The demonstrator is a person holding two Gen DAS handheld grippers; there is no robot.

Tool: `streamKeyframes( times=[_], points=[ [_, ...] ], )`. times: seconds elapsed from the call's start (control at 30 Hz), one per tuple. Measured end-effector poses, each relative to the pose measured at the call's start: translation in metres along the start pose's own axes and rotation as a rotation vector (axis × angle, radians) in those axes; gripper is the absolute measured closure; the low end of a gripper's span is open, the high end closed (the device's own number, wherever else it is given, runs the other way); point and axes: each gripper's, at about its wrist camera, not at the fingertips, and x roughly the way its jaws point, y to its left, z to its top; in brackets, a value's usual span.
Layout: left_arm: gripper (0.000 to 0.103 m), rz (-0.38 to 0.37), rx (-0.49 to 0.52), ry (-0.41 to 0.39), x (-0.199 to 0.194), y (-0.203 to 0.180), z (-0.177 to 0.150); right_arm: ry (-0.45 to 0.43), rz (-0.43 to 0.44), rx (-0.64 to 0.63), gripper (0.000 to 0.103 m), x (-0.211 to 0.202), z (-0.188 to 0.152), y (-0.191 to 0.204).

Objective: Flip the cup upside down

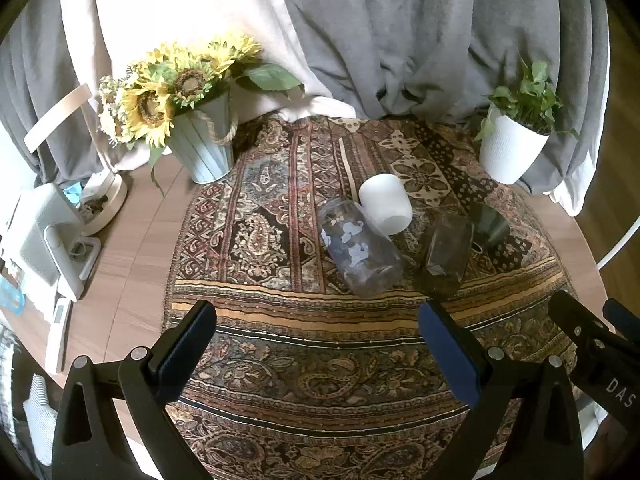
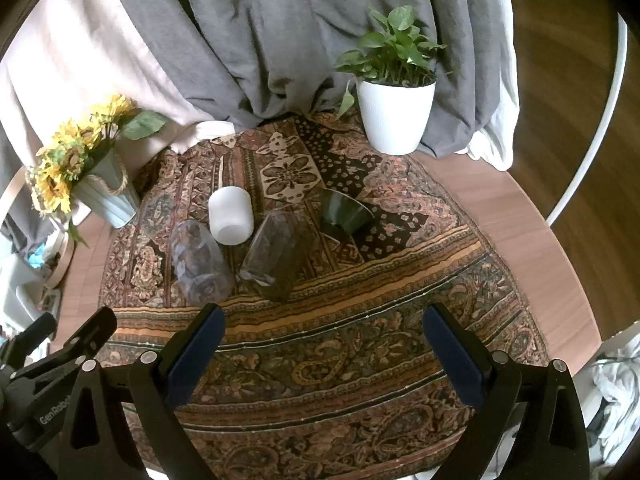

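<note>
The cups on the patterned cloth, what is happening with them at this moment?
Nothing is being handled yet. Four cups stand on the patterned cloth: a white cup, a clear cup with pale flower prints, a smoky faceted glass and a dark green cup. The white cup and the printed one appear already upside down; for the other two I cannot tell. The left gripper and the right gripper hover open in front of them, holding nothing.

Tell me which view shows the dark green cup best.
Right wrist view: the dark green cup shows its rim and tapered wall clearly. In the left wrist view it is dim, partly behind the faceted glass.
</note>
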Motion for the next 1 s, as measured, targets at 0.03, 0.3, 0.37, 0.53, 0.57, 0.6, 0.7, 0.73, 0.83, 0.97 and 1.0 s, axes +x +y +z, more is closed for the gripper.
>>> streamKeyframes(
  times=[0.03, 0.3, 0.37, 0.53, 0.57, 0.6, 0.7, 0.73, 0.83, 0.97, 1.0],
  points=[
    [0.0, 0.0, 0.0, 0.0, 0.0001, 0.0004, 0.0001, 0.0, 0.001, 0.001, 0.003, -0.0006, -0.0006, -0.0003],
    [0.0, 0.0, -0.004, 0.003, -0.0002, 0.0011, 0.0005, 0.001, 0.001, -0.001, 0.003, -0.0006, -0.0004, 0.0005],
    [0.0, 0.0, -0.003, 0.006, 0.0003, 0.0019, 0.0002, 0.0, 0.001, 0.0, 0.003, -0.0006, -0.001, 0.0],
    [0.0, 0.001, -0.002, 0.009, 0.0011, 0.003, -0.0005, 0.003, -0.002, -0.003, 0.003, -0.0009, -0.0007, 0.0038],
    [0.0, 0.002, 0.001, 0.009, 0.0012, 0.0026, -0.0006, 0.003, -0.002, -0.003, 0.003, -0.001, -0.0007, 0.0037],
    [0.0, 0.004, 0.002, 0.009, 0.0013, 0.0029, -0.0012, 0.003, 0.0, -0.002, 0.003, -0.001, -0.0008, 0.0035],
    [0.0, 0.006, 0.003, 0.01, 0.0014, 0.0027, -0.002, 0.001, -0.002, -0.003, 0.003, -0.0012, -0.0011, 0.0034],
    [0.0, 0.006, 0.004, 0.01, 0.0012, 0.0027, -0.0023, 0.003, -0.001, -0.002, 0.003, -0.0012, -0.001, 0.0032],
    [0.0, 0.008, 0.007, 0.012, 0.0014, 0.0029, -0.0032, 0.005, -0.001, -0.003, 0.003, -0.0014, -0.0012, 0.0035],
    [0.0, 0.006, 0.005, 0.014, 0.0017, 0.0029, -0.004, 0.004, -0.001, -0.004, 0.003, -0.0019, -0.0018, 0.0042],
    [0.0, 0.006, 0.005, 0.014, 0.0017, 0.0028, -0.0044, 0.004, -0.002, -0.004, 0.003, -0.0019, -0.002, 0.0042]
  ],
)
